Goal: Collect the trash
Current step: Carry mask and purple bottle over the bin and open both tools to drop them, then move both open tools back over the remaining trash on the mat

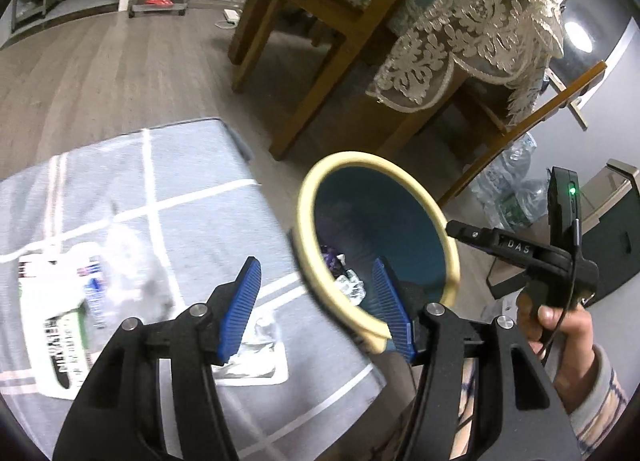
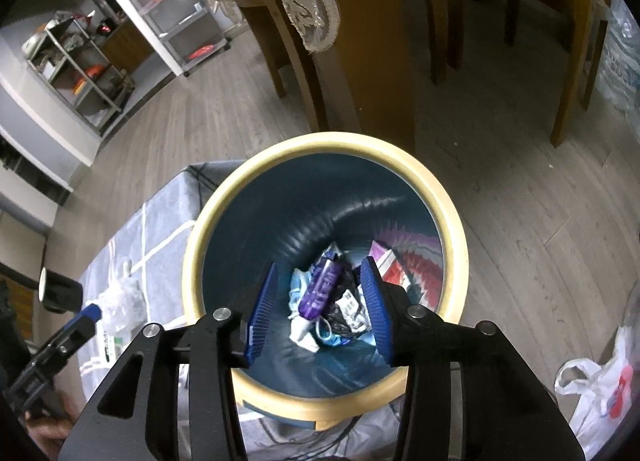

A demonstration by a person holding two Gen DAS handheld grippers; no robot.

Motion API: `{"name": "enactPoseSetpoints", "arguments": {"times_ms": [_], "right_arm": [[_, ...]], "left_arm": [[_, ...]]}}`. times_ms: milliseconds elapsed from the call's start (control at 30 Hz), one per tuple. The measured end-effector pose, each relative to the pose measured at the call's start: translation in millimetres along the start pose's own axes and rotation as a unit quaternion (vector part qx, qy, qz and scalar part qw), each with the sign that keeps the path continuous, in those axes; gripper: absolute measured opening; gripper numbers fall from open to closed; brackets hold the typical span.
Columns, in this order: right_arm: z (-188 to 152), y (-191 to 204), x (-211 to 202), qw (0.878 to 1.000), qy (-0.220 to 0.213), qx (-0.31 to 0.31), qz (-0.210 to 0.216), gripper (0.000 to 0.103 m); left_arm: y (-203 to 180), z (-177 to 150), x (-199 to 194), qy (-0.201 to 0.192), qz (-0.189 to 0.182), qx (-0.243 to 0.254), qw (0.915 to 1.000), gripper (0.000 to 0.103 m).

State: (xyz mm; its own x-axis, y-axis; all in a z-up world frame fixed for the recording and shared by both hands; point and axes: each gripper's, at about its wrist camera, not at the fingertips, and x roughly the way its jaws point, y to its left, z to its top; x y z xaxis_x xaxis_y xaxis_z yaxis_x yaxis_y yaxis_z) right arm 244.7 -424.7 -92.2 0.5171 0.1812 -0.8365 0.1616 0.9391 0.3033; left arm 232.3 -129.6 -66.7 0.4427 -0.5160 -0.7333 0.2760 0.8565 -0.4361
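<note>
Both tongs, left (image 1: 316, 309) and right (image 2: 322, 309), point steeply downward, jaws parted and empty.

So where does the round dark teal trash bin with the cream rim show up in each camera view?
Left wrist view: the round dark teal trash bin with the cream rim sits right of centre, partly behind the right blue pad.
Right wrist view: the bin fills the centre, seen from above, wrappers inside.
Shared landmark: the grey blanket with white stripes, left of the bin in both.
</note>
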Motion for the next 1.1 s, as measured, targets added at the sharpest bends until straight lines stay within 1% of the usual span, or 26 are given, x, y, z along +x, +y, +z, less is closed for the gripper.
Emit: {"name": "enactPoseSetpoints", "arguments": {"times_ms": [200,333,600,733,900,1000,1100], "right_arm": [[0,5,-1,1.000,0.000,-0.009,-0.004,0.047],[-1,9,-1,1.000,0.000,-0.016,-0.009,0.048],[-4,18,-3,0.999,0.002,-0.035,-0.022,0.049],[-6,24,-4,0.998,0.002,-0.049,-0.029,0.049],[-10,35,-4,0.997,0.004,-0.072,-0.042,0.049],[-13,46,-5,0.994,0.004,-0.096,-0.053,0.049],[-19,62,-3,0.989,0.008,-0.133,-0.066,0.049]], "left_arm": [[29,-6,-30,-0.007,0.027,-0.001,0.9996,0.059],[53,-11,-51,-0.015,0.046,-0.009,0.9988,0.064],[94,-24,-74,-0.026,0.074,-0.037,0.9963,0.065],[110,-34,-75,-0.029,0.084,-0.050,0.9948,0.066],[125,-45,-68,-0.020,0.099,-0.054,0.9935,0.066],[133,-49,-60,-0.008,0.115,-0.056,0.9917,0.066],[139,-51,-57,-0.003,0.135,-0.059,0.9891,0.066]]}}
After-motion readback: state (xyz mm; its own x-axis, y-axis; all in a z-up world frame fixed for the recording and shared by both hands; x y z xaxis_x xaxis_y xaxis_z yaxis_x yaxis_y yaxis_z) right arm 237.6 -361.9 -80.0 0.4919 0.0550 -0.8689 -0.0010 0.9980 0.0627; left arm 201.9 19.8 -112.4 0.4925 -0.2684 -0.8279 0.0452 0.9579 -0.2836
